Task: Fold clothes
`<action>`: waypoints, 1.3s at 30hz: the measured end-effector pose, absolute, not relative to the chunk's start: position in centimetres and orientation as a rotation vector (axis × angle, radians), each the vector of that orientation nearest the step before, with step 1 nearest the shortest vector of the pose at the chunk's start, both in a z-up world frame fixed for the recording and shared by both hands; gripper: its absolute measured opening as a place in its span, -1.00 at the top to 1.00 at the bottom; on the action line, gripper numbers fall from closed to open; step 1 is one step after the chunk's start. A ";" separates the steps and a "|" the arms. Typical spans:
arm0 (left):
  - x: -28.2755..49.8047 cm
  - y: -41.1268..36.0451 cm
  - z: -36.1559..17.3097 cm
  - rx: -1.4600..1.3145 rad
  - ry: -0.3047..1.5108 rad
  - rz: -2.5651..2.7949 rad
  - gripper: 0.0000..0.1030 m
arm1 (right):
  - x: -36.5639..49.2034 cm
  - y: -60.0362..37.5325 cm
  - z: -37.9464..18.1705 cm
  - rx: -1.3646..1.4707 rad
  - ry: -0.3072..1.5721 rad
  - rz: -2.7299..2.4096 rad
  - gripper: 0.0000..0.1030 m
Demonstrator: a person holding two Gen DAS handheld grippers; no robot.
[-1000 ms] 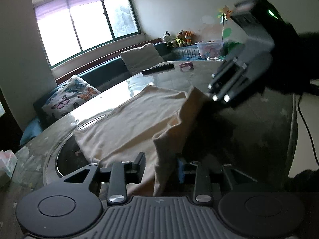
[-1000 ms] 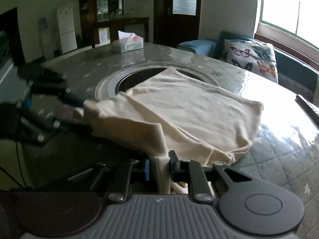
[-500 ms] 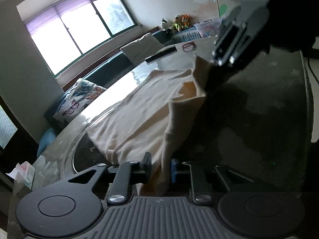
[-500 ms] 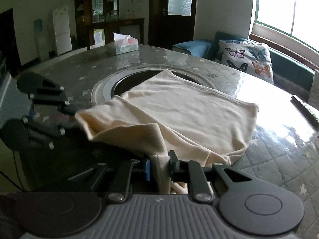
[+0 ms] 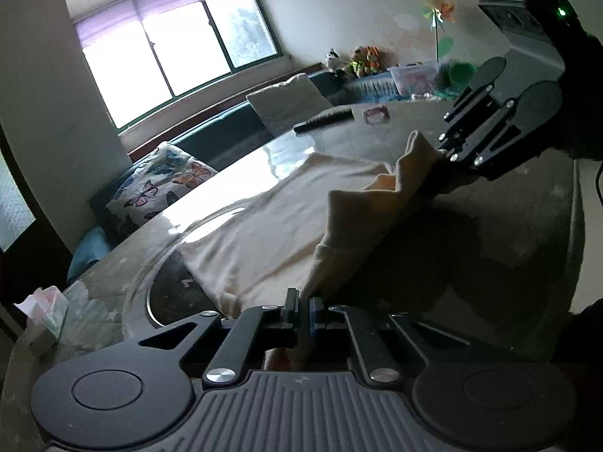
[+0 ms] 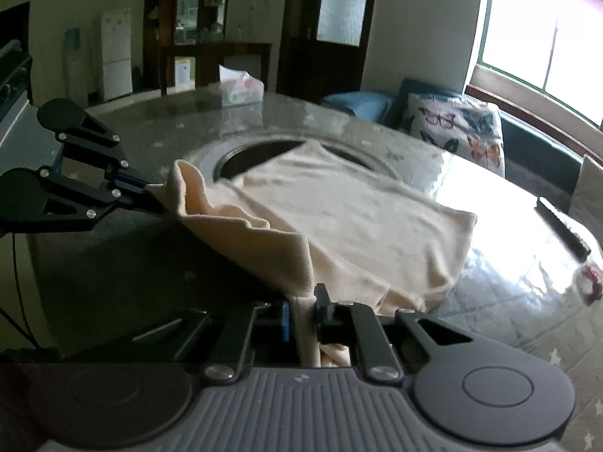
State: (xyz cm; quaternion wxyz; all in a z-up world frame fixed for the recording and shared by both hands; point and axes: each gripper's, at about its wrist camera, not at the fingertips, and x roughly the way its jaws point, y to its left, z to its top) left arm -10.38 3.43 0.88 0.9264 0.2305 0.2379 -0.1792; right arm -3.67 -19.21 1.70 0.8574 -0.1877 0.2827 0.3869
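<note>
A cream garment [image 5: 271, 226] lies spread on the round glass-topped table [image 5: 508, 233], partly over its dark round inset. My left gripper [image 5: 303, 310] is shut on one near corner of the garment and holds it off the table. My right gripper [image 6: 301, 310] is shut on the other near corner of the garment [image 6: 339, 218]. The near edge hangs lifted between the two grippers. The right gripper also shows in the left wrist view [image 5: 443, 150], and the left gripper in the right wrist view [image 6: 150, 196].
A remote [image 5: 324, 118] and a small pink object [image 5: 375, 115] lie at the table's far side. A tissue box [image 6: 241, 88] stands on the table. A butterfly cushion [image 6: 459, 128] lies on the window bench. A cable [image 6: 17, 282] hangs off the table edge.
Both grippers have lifted the garment's near edge higher and moved it over the garment. The left jaws have closed tight on the cloth.
</note>
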 end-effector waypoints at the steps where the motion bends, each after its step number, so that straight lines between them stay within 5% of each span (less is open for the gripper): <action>1: -10.9 3.5 1.4 0.466 0.485 -0.369 0.90 | -4.1 -19.4 2.1 -0.395 0.586 0.819 0.80; 13: -16.4 3.3 5.9 0.402 0.467 -0.387 0.90 | -10.8 -21.2 7.0 -0.399 0.568 0.907 0.81; 31: 1.9 6.1 3.3 0.313 0.640 -0.372 0.89 | 5.2 -17.5 5.8 -0.318 0.710 0.860 0.81; 39: 6.5 7.8 -0.2 0.263 0.731 -0.320 0.66 | 11.5 -17.3 1.3 -0.211 0.807 0.785 0.64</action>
